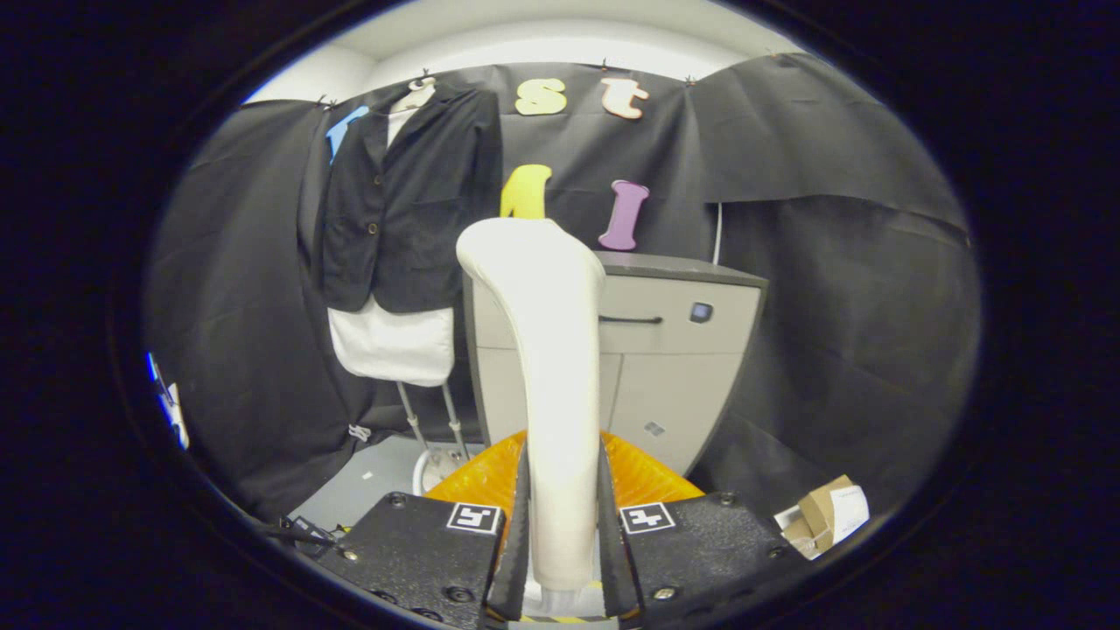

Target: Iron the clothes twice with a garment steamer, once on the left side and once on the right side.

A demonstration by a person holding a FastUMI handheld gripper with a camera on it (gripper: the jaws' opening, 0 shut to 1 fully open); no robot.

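My gripper (561, 534) is shut on the handle of a white garment steamer (551, 350), which stands upright between the fingers with its curved head at the top. Both fingers press on the handle's lower part. Beyond and to the left of the steamer, a dark jacket (407, 197) with buttons hangs on a white dress form (394, 346) against the booth wall. The steamer head is well short of the jacket and to its right.
A grey cabinet (682, 350) with a drawer handle stands behind the steamer. An orange ribbed thing (647, 477) lies just beyond the fingers. The dress form's metal stand (433, 437) rests on the floor. A small cardboard box (822, 516) lies at the right.
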